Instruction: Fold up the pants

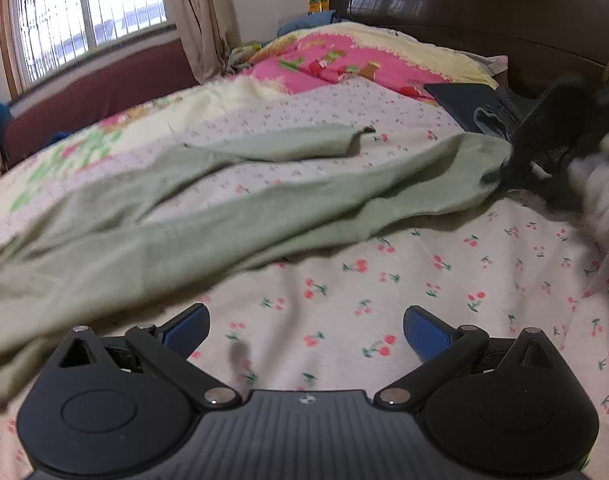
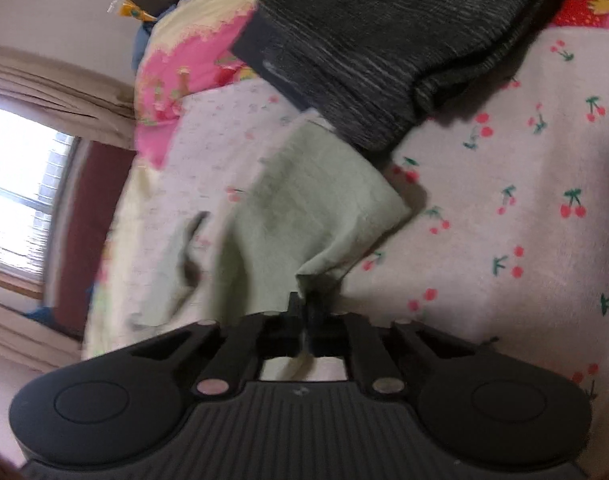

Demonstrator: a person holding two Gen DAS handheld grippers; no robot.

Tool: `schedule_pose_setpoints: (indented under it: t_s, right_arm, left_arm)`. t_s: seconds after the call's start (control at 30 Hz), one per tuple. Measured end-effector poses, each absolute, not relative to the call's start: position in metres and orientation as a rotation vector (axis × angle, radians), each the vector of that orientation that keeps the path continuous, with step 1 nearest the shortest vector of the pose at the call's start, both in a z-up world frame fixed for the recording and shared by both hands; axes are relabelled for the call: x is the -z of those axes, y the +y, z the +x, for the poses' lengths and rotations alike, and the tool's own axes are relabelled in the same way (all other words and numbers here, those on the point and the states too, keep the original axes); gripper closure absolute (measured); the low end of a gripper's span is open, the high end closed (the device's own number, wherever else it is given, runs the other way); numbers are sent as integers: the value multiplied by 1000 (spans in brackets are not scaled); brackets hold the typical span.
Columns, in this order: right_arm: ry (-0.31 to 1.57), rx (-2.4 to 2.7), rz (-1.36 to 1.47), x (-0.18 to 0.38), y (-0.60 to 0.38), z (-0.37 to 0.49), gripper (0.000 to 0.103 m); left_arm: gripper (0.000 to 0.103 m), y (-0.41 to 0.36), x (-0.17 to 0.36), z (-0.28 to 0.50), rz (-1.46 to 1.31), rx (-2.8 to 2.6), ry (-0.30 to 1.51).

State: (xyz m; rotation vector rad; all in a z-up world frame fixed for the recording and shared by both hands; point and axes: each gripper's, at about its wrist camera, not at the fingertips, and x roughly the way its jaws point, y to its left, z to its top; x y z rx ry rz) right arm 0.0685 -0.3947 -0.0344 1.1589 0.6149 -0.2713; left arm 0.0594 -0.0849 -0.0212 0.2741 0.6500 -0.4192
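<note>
The bed (image 1: 384, 280) carries the green pants (image 1: 224, 200), spread loosely and wrinkled across its cherry-print sheet, one end beside a dark folded garment (image 2: 364, 40). The right hand-held gripper (image 2: 306, 312) is closed, pinching an edge of the pants; the left hand-held gripper (image 1: 306, 332) stands open over bare sheet, holding nothing. With so little cloth pinched, a pull could slip it free or drag the legs askew. Blur hides which part of the pants is gripped.
</note>
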Motion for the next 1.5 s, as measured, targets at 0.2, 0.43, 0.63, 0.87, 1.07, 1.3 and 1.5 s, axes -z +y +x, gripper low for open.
schedule_pose_setpoints:
  t_s: [0.2,0.43,0.63,0.87,1.07,1.3,1.5]
  right_arm:
    - [494,121,1056,-50,-408,8,101]
    - [789,363,815,5,-408,11,100]
    - [809,397,694,-17,-395,3,94]
    - [776,100,270,-56,-275,18,80]
    - [824,-410,-17,-30,-104,61,79]
    - [797,-754,-304,-1,17,88,59]
    - [705,-810,-568,27,67,78,48]
  left_arm:
    - [0,-61,-12,48,253,402,561]
    - [0,-35,-3,34,303,370,622]
    - [0,2,-6,20,363,332,612]
    - [0,104,-16,30,334,56,608]
    - [0,199,-5,39,281,-189,652]
    - [0,245,0,66,202,-149,632]
    - [36,248,23,90,222,-54,705]
